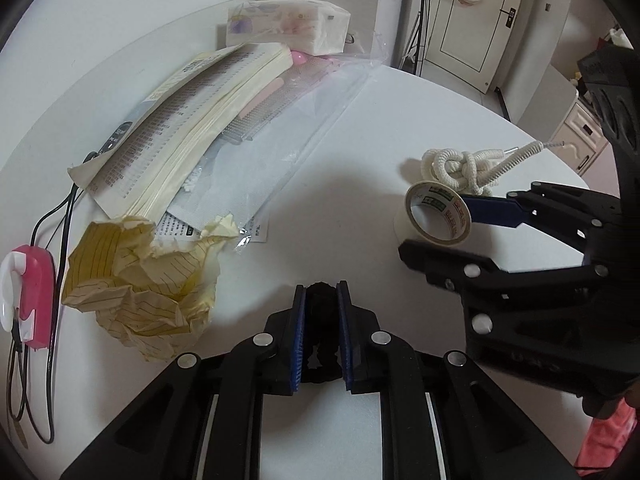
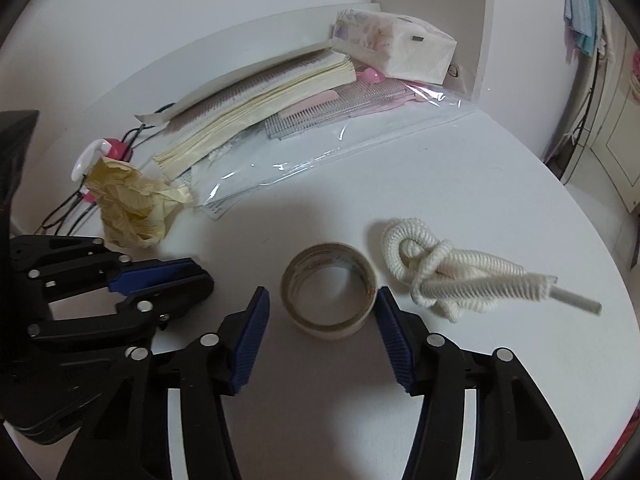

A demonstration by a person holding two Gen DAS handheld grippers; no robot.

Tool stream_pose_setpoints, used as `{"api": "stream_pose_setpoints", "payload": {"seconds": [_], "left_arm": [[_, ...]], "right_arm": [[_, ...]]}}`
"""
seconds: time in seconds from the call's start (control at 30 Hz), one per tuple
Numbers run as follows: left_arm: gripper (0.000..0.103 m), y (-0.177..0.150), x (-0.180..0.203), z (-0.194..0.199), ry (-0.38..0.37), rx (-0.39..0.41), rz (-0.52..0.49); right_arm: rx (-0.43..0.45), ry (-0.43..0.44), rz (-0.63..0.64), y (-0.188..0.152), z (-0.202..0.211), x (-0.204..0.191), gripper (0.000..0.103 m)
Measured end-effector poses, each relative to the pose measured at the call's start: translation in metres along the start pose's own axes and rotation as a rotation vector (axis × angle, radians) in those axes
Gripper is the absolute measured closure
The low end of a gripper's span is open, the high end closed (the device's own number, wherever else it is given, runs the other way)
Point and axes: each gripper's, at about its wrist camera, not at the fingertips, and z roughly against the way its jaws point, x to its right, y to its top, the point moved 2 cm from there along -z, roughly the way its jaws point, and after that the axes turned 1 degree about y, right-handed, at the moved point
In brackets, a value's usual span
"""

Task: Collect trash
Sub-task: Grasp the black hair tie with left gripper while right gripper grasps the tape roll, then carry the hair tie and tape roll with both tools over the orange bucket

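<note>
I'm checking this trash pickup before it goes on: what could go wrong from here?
The open right gripper brackets the tape roll, which may be no trash; the crumpled yellow paper looks likelier.

The knotted white cord lies close beside the right fingers and might snag.

The left gripper, shut on a small black object, cannot take more.

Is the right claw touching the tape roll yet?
Apart. The right wrist view shows the right claw open around the tape roll, with white table visible between each pad and the roll.
</note>
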Motion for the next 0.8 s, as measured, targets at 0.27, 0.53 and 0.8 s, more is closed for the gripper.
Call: {"api": "stream_pose_setpoints", "payload": {"seconds": [0.27,0.53,0.8], "left_arm": [[0.087,0.002,0.002,-0.002,0.008,0.002,0.001],[0.087,-0.002,0.015,0.017,0.011,0.009,-0.008],[0.087,-0.011,0.065,0.051,-0.004,0.036,-0.056]], "right_arm": [[0.012,0.013,-0.006,-0.003,0.007,0.002,0.057],[0.052,0.042,-0.03,-0.018,0.047,0.001,0.057],[0.094,0.052,-0.073,-0.058,0.106,0.013,0.057]]}}
